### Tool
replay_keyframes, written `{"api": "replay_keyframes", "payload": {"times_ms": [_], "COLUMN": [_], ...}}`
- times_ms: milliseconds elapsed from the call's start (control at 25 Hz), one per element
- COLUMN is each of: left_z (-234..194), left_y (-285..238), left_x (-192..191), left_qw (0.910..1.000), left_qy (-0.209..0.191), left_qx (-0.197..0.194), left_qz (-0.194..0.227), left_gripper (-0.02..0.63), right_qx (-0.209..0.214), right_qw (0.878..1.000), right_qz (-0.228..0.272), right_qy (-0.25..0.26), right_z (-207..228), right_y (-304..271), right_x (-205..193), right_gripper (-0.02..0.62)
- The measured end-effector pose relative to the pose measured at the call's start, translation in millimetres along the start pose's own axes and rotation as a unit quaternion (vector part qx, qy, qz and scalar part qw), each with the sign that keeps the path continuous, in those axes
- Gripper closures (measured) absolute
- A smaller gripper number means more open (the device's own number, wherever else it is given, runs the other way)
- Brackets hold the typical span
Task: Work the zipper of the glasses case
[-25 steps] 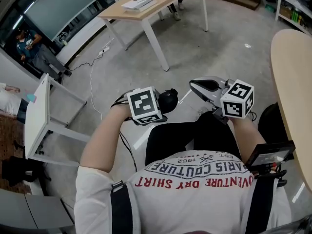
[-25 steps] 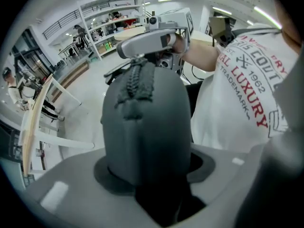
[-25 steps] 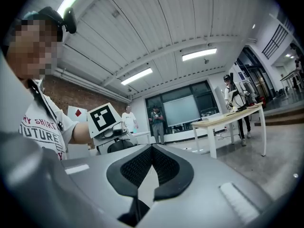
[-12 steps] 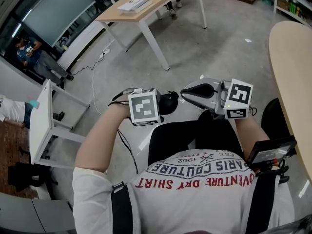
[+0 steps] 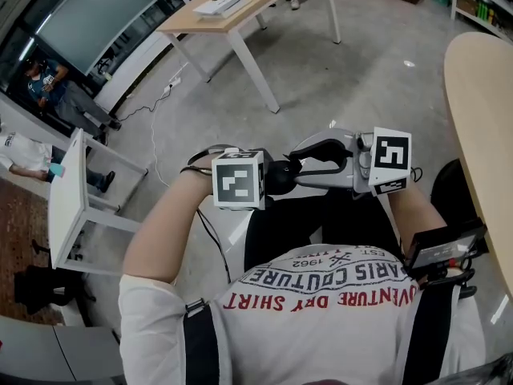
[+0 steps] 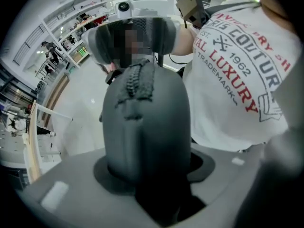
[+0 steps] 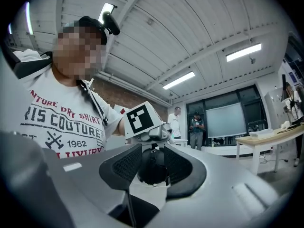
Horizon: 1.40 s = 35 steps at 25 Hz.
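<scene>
The dark glasses case (image 6: 147,127) stands up out of my left gripper (image 6: 156,184), which is shut on its lower end. Its zipper (image 6: 137,87) runs up the side facing the camera. In the head view the case (image 5: 278,175) pokes out to the right of the left gripper (image 5: 260,184), held in front of the person's lap. My right gripper (image 5: 295,169) points level at it from the right. Its jaws have just been opening, and the case's rounded end (image 7: 153,165) now sits between the black pads (image 7: 122,167) of the right gripper (image 7: 152,163), unpressed.
The grey concrete floor lies below. A wooden table (image 5: 240,10) stands at the back, a small white table (image 5: 64,191) at the left, a round tabletop (image 5: 489,119) at the right. A cable (image 5: 152,135) trails on the floor. People sit at the far left.
The right gripper has swung left towards the case, and its jaws, together before, now stand apart around the case's end. The left gripper has rolled a little.
</scene>
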<state>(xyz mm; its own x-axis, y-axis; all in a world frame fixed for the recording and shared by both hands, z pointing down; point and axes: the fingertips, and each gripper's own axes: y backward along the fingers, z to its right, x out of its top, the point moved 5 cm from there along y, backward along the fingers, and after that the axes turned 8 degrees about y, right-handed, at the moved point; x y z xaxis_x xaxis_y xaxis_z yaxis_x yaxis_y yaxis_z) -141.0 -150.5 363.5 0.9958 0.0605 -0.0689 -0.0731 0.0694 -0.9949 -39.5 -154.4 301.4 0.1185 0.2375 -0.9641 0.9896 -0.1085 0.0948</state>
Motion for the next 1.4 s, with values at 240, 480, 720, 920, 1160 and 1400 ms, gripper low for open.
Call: {"api": "replay_keyframes", "payload": {"times_ms": [240,480,720,920,1160,1400], "left_z": [-1,-3,-4,-8,-12,-17], "left_y": [-2,-2,-7,-8,-8,-7], "left_x": [0,-1,-2,-1,0,0], "left_qw": [0.9999,0.9997,0.9996,0.9989,0.9980,0.9959], "left_qy": [0.013,0.018,0.022,0.032,0.034,0.043], "left_qx": [-0.001,0.006,0.012,0.020,0.034,0.043], "left_qz": [0.009,0.016,0.015,0.027,0.041,0.068], "left_gripper": [0.357,0.357,0.357,0.358,0.359,0.359], "right_qx": [-0.008,-0.015,-0.021,-0.032,-0.036,-0.042], "right_qw": [1.000,1.000,1.000,0.999,0.999,0.999], "right_qz": [-0.007,0.004,-0.001,-0.005,-0.009,-0.008], "right_qy": [0.001,-0.010,-0.019,-0.017,-0.014,-0.011], "right_z": [-2,1,3,6,8,10], "right_y": [-4,-4,-3,-2,0,4], "right_x": [-7,-8,-12,-12,-11,-10], "right_gripper": [0.485,0.532,0.560,0.568,0.571,0.574]}}
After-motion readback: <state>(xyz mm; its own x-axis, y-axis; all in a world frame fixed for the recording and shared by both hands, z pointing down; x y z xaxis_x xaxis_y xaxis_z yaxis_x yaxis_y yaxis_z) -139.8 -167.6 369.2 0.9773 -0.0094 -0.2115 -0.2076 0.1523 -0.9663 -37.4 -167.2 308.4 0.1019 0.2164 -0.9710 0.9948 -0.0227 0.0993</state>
